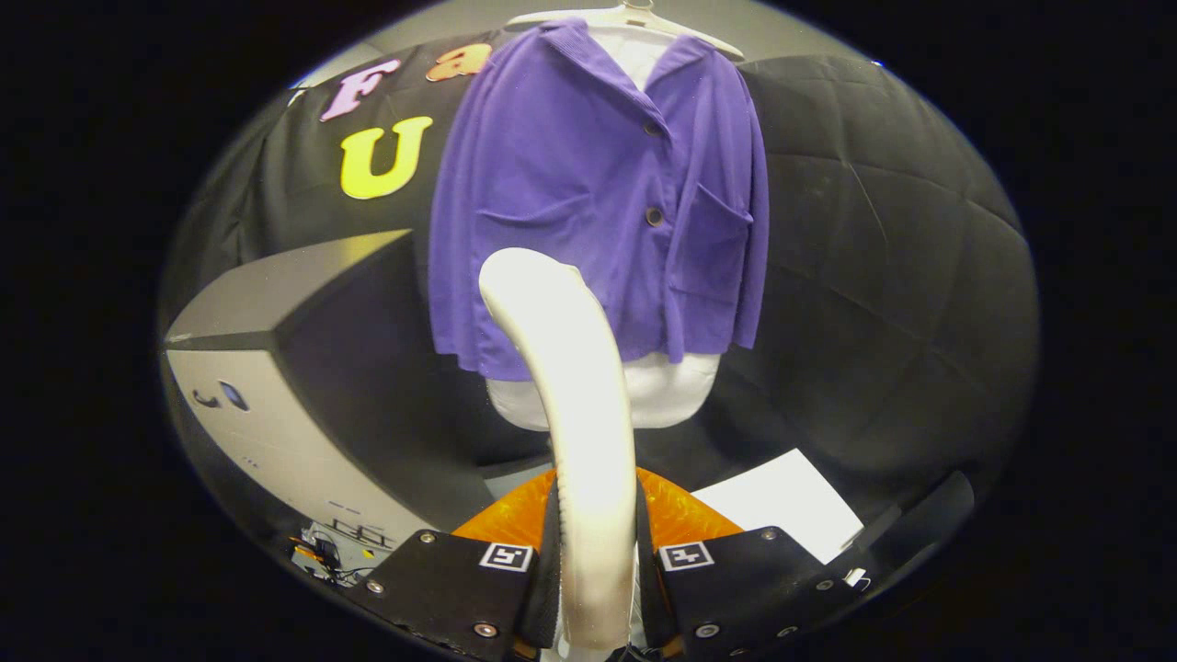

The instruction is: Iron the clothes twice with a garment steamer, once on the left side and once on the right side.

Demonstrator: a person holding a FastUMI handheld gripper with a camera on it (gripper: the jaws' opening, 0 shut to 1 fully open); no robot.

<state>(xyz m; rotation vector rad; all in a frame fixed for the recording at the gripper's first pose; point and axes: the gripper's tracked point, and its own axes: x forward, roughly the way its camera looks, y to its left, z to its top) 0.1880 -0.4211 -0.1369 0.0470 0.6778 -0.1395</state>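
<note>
A purple buttoned shirt (pixel 588 198) hangs on a white hanger (pixel 634 17) over a white undershirt (pixel 648 391), facing me against the booth wall. My gripper (pixel 596 561) is shut on the white steamer (pixel 575 405): its two black fingers (pixel 460 570) press on the handle from both sides. The steamer rises from between the fingers and curves forward. Its rounded head sits in front of the shirt's lower middle, slightly toward the left panel. Whether the head touches the fabric I cannot tell. An orange part (pixel 680 515) of the steamer shows just beyond the fingers.
A grey box-shaped machine (pixel 276 368) stands to the left of the shirt, with cables by its base. A white sheet of paper (pixel 791 515) lies on the dark surface to the right, beyond the fingers. Black quilted cloth (pixel 883 230) backs the shirt.
</note>
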